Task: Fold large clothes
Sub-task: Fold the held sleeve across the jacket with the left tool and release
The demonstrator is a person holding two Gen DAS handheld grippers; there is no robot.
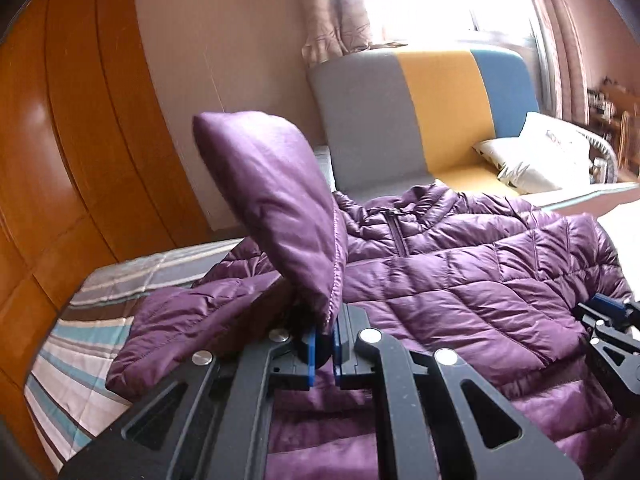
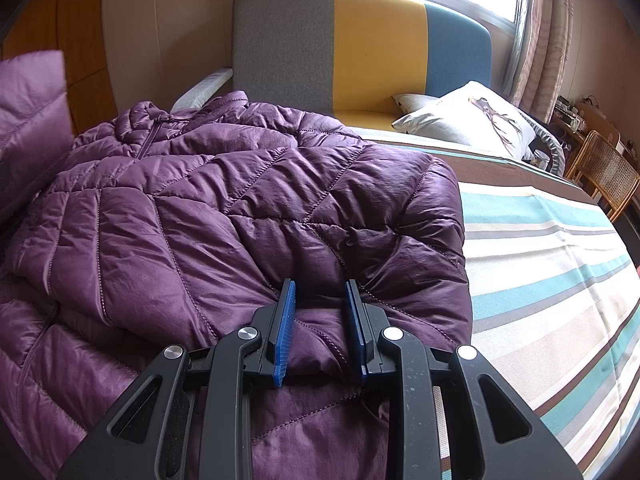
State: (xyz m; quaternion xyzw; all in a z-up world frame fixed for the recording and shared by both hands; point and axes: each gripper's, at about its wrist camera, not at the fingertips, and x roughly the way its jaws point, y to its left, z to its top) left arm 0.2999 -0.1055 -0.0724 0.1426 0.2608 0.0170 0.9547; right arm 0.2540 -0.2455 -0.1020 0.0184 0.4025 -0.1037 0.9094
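A purple quilted puffer jacket [image 1: 460,280] lies front up on a striped bed, zip and collar toward the sofa; it also fills the right wrist view [image 2: 208,208]. My left gripper [image 1: 325,344] is shut on the cuff of the jacket's left sleeve [image 1: 272,196] and holds it raised above the jacket body. My right gripper [image 2: 320,320] is open, its blue pads [image 2: 285,320] spread over the folded right side of the jacket near the hem. The right gripper also shows at the right edge of the left wrist view [image 1: 608,320]. The raised sleeve shows at the left edge of the right wrist view [image 2: 32,112].
The striped bedsheet [image 2: 540,264] extends to the right of the jacket and to its left [image 1: 80,340]. A grey, yellow and blue sofa [image 2: 360,48] stands behind with a white pillow [image 2: 468,120]. A wooden wardrobe [image 1: 60,120] is on the left, a wicker chair [image 2: 604,176] at the right.
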